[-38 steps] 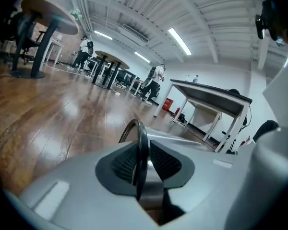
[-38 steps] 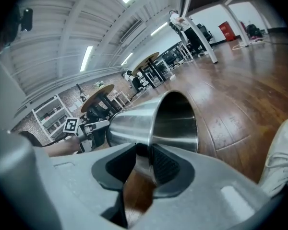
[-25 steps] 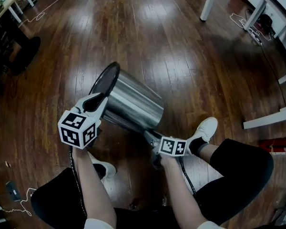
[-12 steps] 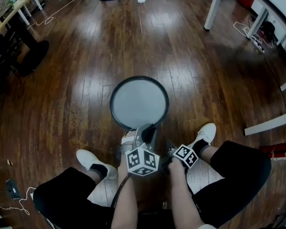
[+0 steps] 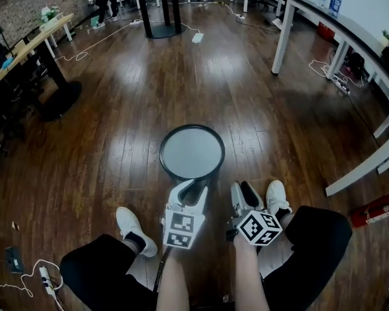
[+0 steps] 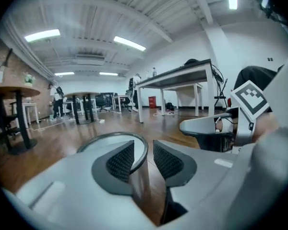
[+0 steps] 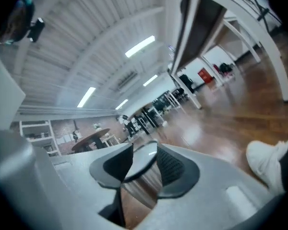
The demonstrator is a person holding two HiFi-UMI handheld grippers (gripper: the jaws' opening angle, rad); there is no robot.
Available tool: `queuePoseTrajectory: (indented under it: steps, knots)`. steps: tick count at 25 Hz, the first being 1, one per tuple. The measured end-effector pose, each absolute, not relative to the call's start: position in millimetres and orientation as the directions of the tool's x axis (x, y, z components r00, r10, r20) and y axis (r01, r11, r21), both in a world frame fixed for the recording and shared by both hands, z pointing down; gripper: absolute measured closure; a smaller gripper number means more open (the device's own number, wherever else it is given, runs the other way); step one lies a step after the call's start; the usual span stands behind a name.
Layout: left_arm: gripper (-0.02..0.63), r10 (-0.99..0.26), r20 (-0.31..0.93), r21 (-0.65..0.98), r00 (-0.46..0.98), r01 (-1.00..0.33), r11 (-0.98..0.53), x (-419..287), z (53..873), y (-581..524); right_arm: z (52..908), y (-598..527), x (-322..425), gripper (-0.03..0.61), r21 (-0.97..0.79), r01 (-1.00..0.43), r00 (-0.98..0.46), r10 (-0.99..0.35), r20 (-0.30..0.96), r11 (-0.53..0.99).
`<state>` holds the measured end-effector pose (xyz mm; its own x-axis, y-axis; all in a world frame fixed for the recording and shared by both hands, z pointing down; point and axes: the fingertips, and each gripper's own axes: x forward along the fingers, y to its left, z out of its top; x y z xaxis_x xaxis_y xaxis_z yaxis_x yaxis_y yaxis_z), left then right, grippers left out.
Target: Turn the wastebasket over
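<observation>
On floor, centre, wastebasket stands; its near rim sits betw. left gripper's opening jaws. Right gripper, jaws slightly apart, holds nothing. Risk: pad snags rim on pull-back, basket tips over.

The wastebasket is pale silver-grey with a black rim. The floor is dark brown, glossy wood planks. The shoes are white and the trousers black.

Dark wooden floor — the wastebasket stands on it, a white power strip farther off.
</observation>
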<state>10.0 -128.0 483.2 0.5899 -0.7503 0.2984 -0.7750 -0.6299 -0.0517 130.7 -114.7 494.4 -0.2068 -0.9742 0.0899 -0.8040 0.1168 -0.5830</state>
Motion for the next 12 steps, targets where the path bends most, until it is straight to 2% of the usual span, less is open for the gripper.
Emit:
queuePoseTrajectory:
  steps: [3,4,6,9,12]
  knots:
    - [0.448,-0.848,0.138,-0.027,0.512,-0.854,-0.520,-17.3,422.1,-83.7,424.4,-74.5,118.4,0.402,-0.351,-0.906,-0.252,-0.968,-0.010,0.239]
    - [0.408,-0.875,0.094,-0.023,0.474,-0.878,-0.478,-28.9,405.7,-67.0,407.8,-56.9,115.0,0.381,-0.257,-0.933,-0.257,-0.966,-0.018,0.252]
    - [0.394,-0.912,0.030,-0.023,0.409,-0.912,-0.409,-51.3,379.2,-29.1,382.4,-19.9,109.8,0.333,-0.119,-0.959,-0.257,-0.966,-0.022,0.258]
    - [0.360,-0.925,-0.020,-0.003,0.381,-0.925,-0.381,-65.8,352.0,26.3,356.3,25.2,111.5,0.267,-0.075,-0.962,-0.262,-0.965,-0.034,0.264]
    - [0.303,-0.919,-0.020,-0.007,0.394,-0.919,-0.394,-65.3,346.2,76.2,351.9,77.2,111.7,0.214,-0.071,-0.961,-0.268,-0.963,-0.029,0.269]
